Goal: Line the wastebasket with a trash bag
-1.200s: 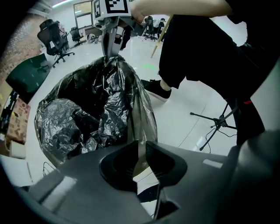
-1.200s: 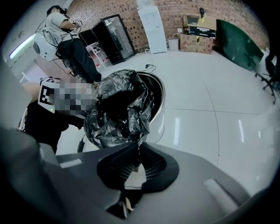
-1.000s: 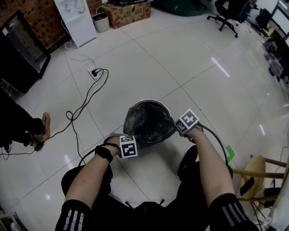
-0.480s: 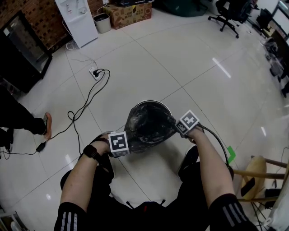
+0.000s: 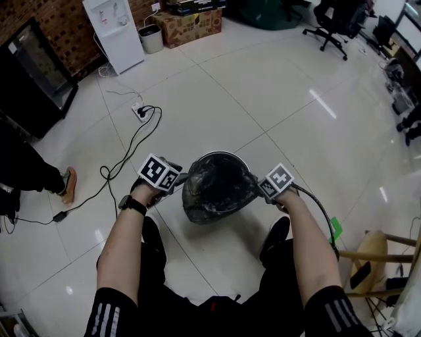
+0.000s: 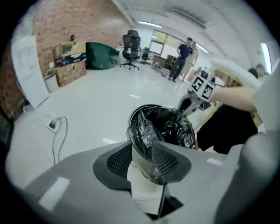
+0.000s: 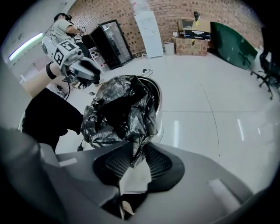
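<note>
Head view, clock positions taken from the wastebasket, which stands on the tiled floor just ahead of the person's knees.

Surroundings:
- Black cable loops across the floor at 10 o'clock and runs to a power strip at 11. It is the nearest loose thing to the left side, but lies apart from the basket.
- Further out at 11 are a white cabinet and a small bin. A cardboard box is at 12.
- Office chair at 1, wooden stool at 4, a bystander's shoe at 9.

Trash bag: black and crumpled. It sits in the basket with its mouth bunched over the near rim; the rim at 12 is bare.

Left hand-held gripper: at the basket's 9 o'clock edge. Its jaws have just been opening and stand about half apart. A fold of bag film stands between the pads, which do not pinch it.

Right hand-held gripper: at the 3 o'clock edge. Its jaws have likewise just been opening, with a clear gap. A strip of bag film hangs loose in that gap.
</note>
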Tool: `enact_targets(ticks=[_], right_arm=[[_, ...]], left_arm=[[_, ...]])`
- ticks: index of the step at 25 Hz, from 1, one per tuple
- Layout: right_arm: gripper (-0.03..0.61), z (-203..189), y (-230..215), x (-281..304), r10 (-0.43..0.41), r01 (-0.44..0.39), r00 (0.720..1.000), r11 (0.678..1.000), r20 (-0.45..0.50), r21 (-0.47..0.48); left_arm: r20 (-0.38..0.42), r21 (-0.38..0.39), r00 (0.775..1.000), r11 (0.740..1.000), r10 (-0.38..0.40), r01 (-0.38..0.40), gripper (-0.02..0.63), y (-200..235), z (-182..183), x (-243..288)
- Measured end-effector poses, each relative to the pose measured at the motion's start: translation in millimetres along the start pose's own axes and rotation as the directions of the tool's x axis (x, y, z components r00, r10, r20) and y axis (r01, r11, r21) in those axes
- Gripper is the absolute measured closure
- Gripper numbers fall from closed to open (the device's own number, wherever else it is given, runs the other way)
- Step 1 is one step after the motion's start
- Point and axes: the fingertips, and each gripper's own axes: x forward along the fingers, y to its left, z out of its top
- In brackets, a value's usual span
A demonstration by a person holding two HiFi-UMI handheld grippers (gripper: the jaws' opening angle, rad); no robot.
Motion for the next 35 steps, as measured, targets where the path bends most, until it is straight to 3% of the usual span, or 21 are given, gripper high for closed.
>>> enact_targets(ticks=[2,6,9,12,15,17,19,21,24,29,30,31,32,35], right_arm=[[0.468,-2,0,-6,-0.017,0.016,1.0,0.999,-0.016,-0.04],[0.459,-8,2,-13,0.001,-0.005,0.999,0.996,-0.046,-0.086],[0.457,3,-1,-32,0.043,-0.042,0.999,0.996,0.009,-0.074],[0.448,31,-5,-61,0.053,-0.046,0.994,0.996,0.097,-0.07],[0.419,36,-4,-76,0.07,-0.063,0.996,0.989,0.047,-0.134],[0.414,38,-19,-79,0.021,-0.012,0.998,0.989,0.057,-0.147],[0.416,56,-30,-78,0.008,0.004,0.988,0.997,0.154,-0.075],[0.416,74,-26,-70,0.046,-0.045,0.973,0.999,0.225,-0.01],[0.416,81,-20,-43,0.038,-0.035,0.985,0.999,0.168,-0.024],[0.423,54,-24,-5,0.033,-0.033,0.999,0.999,0.011,-0.014],[0.451,47,-24,-2,0.043,-0.044,0.999,0.999,-0.016,-0.015],[0.529,42,-25,0,0.048,-0.049,0.998,0.999,-0.034,-0.017],[0.571,41,-26,0,0.054,-0.054,0.998,0.998,-0.036,-0.015],[0.572,54,-28,-6,0.079,-0.08,0.996,0.997,0.038,0.022]], left_arm=[[0.006,-0.102,1.0,0.994,-0.029,0.029,0.479,9,1,12],[0.004,-0.183,1.0,0.983,0.017,-0.016,0.479,38,-1,32],[0.015,-0.257,0.999,0.966,-0.028,0.031,0.48,39,-2,48],[-0.001,-0.235,0.999,0.971,-0.053,0.052,0.482,34,0,55],[-0.008,-0.225,0.998,0.972,-0.067,0.064,0.514,30,3,58],[-0.032,-0.204,0.998,0.977,-0.061,0.054,0.536,28,0,62],[-0.049,-0.19,0.997,0.981,-0.058,0.047,0.549,28,-3,65],[-0.045,-0.197,0.997,0.979,-0.068,0.058,0.574,27,-2,65],[-0.035,-0.195,0.997,0.979,-0.07,0.061,0.618,29,3,63],[-0.04,-0.164,0.998,0.986,-0.047,0.04,0.62,34,3,59],[-0.033,-0.165,0.999,0.986,-0.042,0.036,0.62,36,4,57],[-0.024,-0.17,0.999,0.985,-0.036,0.031,0.62,39,5,55],[-0.013,-0.177,1.0,0.984,-0.028,0.025,0.62,43,6,52],[0.041,-0.195,0.999,0.981,0.009,-0.001,0.62,55,17,44]])
